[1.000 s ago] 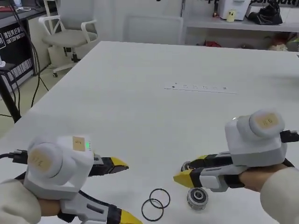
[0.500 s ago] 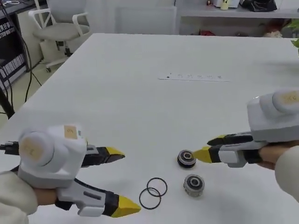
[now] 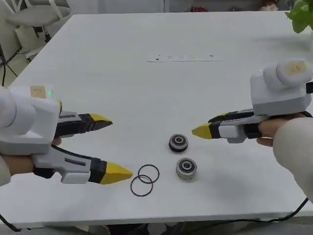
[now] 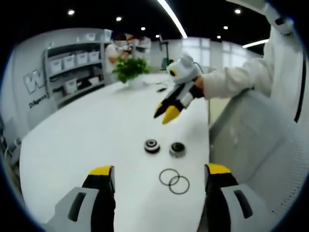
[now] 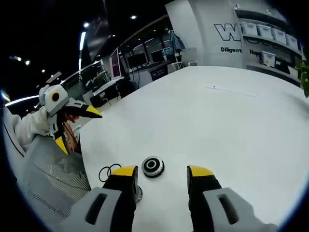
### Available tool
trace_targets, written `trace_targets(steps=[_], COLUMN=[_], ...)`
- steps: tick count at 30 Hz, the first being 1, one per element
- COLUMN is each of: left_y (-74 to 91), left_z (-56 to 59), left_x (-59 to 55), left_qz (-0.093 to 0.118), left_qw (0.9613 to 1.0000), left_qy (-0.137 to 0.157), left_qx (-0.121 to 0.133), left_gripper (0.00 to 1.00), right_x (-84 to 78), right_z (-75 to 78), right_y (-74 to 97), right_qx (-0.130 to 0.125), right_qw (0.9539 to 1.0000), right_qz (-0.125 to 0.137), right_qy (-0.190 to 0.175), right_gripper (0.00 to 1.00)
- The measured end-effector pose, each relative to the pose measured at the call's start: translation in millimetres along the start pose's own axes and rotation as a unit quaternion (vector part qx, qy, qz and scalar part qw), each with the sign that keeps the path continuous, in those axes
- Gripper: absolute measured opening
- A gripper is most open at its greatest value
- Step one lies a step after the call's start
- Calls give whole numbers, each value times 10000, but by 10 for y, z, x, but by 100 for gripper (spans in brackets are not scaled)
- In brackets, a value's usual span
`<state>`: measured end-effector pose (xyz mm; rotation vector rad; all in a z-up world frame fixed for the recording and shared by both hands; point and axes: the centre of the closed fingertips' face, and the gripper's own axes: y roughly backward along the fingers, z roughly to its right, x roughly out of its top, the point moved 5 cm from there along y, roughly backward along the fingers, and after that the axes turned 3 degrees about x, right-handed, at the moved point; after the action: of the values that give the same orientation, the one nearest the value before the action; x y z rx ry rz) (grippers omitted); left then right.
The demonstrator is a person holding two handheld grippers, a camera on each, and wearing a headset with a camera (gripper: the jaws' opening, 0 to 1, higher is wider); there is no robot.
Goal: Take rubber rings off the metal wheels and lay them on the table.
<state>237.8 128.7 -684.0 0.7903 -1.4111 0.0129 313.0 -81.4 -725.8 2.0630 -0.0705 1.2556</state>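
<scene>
Black rubber rings (image 3: 145,180), two, lie beside two metal wheels (image 3: 186,167); left gripper (image 3: 120,147) and right gripper (image 3: 203,125) jaws gape empty.

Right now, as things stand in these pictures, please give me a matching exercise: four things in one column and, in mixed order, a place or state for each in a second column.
Things
1. two rubber rings
2. black-rimmed wheel
3. silver wheel
4. left gripper

Places or states
A. fingers wide open, holding nothing
B. lying overlapped on the table
C. closest to the right gripper
D. beside the rings, nearer the table's front edge than the other wheel

Pairs: 1-B, 2-C, 3-D, 4-A
</scene>
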Motion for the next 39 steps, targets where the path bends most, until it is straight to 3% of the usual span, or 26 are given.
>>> trace_targets(steps=[9,13,21,27,33,39], left_y=[30,-44,-229,-398,-650,-898], left_z=[-103,-117,-107,-143,-189,-201], left_x=[477,570,667,754,747,676], left_qz=[390,453,492,712,662,572], left_qw=[9987,9979,9964,9947,9941,9923], left_qy=[-331,-462,-650,-648,-752,-934], left_qx=[-42,-80,-226,-353,-422,-583], left_gripper=[79,79,77,72,67,59], right_x=[-37,-28,2,19,29,-47], right_z=[76,72,94,137,145,142], right_y=[53,60,71,81,47,-46], right_qx=[-68,-47,-29,-69,-19,73], right_qw=[9997,9997,9995,9990,9990,9996], right_qz=[78,121,265,379,435,232], right_qy=[-206,-199,-186,-206,-48,175], right_gripper=[38,38,42,45,43,42])
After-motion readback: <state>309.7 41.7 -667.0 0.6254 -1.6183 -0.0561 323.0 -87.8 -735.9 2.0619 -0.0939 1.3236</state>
